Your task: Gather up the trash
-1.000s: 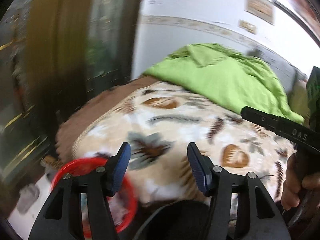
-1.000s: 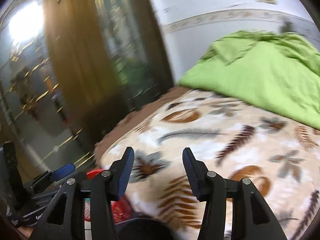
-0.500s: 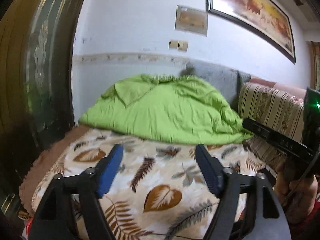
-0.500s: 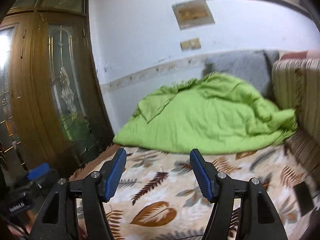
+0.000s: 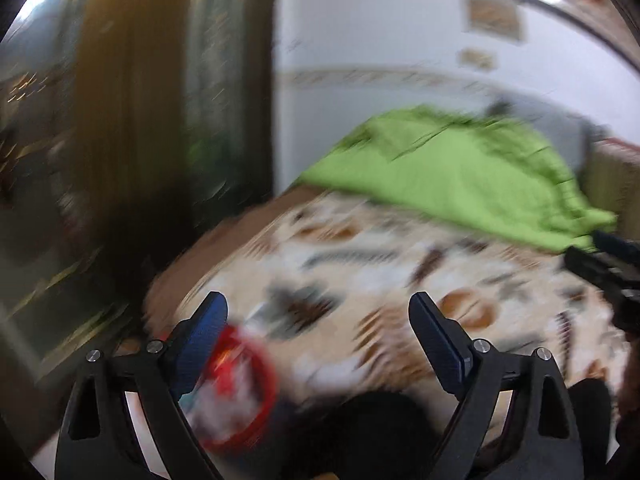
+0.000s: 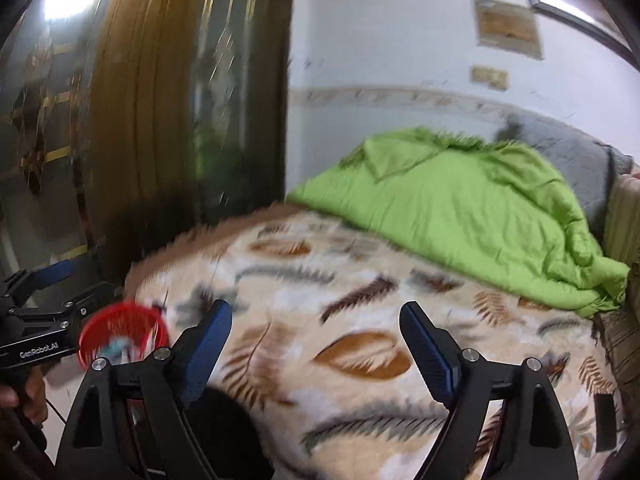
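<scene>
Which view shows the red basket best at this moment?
The right wrist view: the red basket appears nearly whole and fairly sharp beside the bed, with something pale inside. In the left wrist view it is smeared by motion blur and partly hidden behind the left gripper.

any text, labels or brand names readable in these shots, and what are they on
"GenRobot.AI": white lettering on the black body of the left gripper, seen at the left edge of the right wrist view.
Framed notice on the wall: too blurred to read.
Small wall plate below it: no legible marking.
Left wrist view: too blurred by motion, nothing readable.
</scene>
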A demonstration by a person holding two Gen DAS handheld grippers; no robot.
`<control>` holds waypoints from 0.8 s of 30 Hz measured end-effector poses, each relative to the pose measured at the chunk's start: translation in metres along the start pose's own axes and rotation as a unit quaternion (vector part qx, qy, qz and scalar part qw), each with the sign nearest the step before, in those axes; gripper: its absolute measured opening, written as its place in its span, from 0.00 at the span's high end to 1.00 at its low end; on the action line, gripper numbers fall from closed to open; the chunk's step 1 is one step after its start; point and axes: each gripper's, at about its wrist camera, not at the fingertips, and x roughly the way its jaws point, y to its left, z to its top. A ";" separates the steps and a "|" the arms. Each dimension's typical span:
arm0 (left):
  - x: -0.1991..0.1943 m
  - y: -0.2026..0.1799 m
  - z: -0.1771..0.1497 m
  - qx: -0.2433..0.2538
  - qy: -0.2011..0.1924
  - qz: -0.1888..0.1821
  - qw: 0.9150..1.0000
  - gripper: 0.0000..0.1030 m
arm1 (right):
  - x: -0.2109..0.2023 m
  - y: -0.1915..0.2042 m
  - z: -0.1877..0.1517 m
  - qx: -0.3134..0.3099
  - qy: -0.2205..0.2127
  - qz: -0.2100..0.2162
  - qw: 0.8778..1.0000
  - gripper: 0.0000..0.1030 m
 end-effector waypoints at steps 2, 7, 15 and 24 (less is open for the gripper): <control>0.008 0.019 -0.017 -0.022 0.026 0.029 0.999 0.11 | 0.013 0.015 -0.010 -0.008 0.019 0.002 1.000 0.14; 0.037 0.054 -0.049 -0.076 0.113 0.079 0.987 0.11 | 0.036 0.039 -0.024 -0.032 0.055 0.011 0.998 0.14; 0.038 0.050 -0.052 -0.056 0.100 0.069 0.991 0.11 | 0.047 0.052 -0.030 -0.051 0.070 0.007 0.996 0.13; 0.039 0.044 -0.050 -0.040 0.092 0.078 0.992 0.11 | 0.052 0.055 -0.032 -0.059 0.077 0.011 0.995 0.13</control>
